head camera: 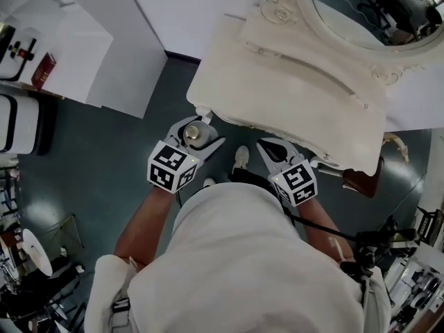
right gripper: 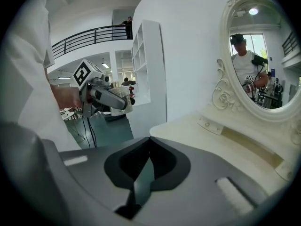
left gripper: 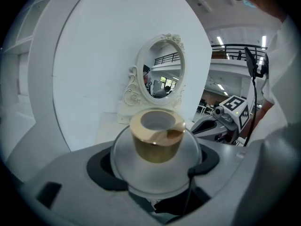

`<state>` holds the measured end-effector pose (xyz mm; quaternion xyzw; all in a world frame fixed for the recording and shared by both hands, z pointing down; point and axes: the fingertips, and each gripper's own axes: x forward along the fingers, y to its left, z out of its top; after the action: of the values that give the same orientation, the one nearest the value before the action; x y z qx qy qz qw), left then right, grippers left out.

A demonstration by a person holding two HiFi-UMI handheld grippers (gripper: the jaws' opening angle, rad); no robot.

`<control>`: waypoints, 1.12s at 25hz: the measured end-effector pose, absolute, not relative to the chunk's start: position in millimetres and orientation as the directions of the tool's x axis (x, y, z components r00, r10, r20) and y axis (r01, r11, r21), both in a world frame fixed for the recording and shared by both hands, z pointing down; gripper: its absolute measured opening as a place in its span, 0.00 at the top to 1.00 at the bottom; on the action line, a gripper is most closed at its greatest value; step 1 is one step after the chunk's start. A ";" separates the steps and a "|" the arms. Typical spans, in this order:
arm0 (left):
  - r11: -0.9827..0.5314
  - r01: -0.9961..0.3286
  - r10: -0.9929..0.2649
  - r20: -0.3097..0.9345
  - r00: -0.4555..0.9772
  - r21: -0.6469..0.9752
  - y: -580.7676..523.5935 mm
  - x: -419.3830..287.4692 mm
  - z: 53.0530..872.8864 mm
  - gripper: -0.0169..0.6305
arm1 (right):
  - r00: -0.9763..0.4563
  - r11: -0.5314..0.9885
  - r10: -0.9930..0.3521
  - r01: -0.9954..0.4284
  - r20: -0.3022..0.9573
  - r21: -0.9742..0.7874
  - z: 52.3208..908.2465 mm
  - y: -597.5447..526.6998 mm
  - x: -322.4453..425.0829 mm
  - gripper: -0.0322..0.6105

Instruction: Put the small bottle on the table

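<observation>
Left gripper view: left gripper (left gripper: 155, 167) jaws pinch the gold-capped small bottle (left gripper: 156, 147), lower centre.
Right gripper view: right gripper (right gripper: 149, 141) jaws pressed together, empty.
Head view: cream surface (head camera: 291, 82) upper right, bottle just beside its lower-left edge.

We wear a loose white shirt (head camera: 243, 255) with short sleeves, and a white shoe (head camera: 240, 158). Our left gripper (head camera: 200, 130) and right gripper (head camera: 266, 147) have smooth light-grey shells that taper to rounded tips, and they are lined inside with matte black pads (right gripper: 120, 166). Each carries a cube faced with bold black-and-white square markers: the left cube (head camera: 172, 168) and the right cube (head camera: 295, 183). A thin black cable (head camera: 326, 226) trails back from the right gripper across the shirt. Another thin black wire (left gripper: 190, 192) crosses the grey body of the left gripper.
</observation>
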<state>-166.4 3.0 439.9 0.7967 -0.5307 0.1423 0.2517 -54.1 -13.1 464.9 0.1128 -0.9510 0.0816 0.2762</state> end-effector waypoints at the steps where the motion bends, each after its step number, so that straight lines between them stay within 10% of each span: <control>1: -0.307 -0.920 -0.776 0.496 0.390 0.243 -3.5 -159.3 438.2 0.45 | -0.824 0.963 -0.164 -0.253 0.543 -0.093 463.9 -18.2 -45.8 0.95; 14: -0.287 -0.929 -0.777 0.511 0.368 0.234 -128.6 -174.3 438.0 0.45 | -0.807 0.950 -0.142 -0.274 0.573 -0.151 470.5 -97.4 -23.5 0.95; 28: -0.426 -0.890 -0.714 0.545 0.440 0.161 -306.1 -251.1 496.6 0.45 | -0.672 0.794 -0.416 -0.597 0.613 -0.115 453.7 -164.8 -41.4 0.95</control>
<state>-251.1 -306.1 496.6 0.8200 -0.4889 0.2018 0.2188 -41.4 -164.8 453.7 0.2809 -0.9010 0.1550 0.2919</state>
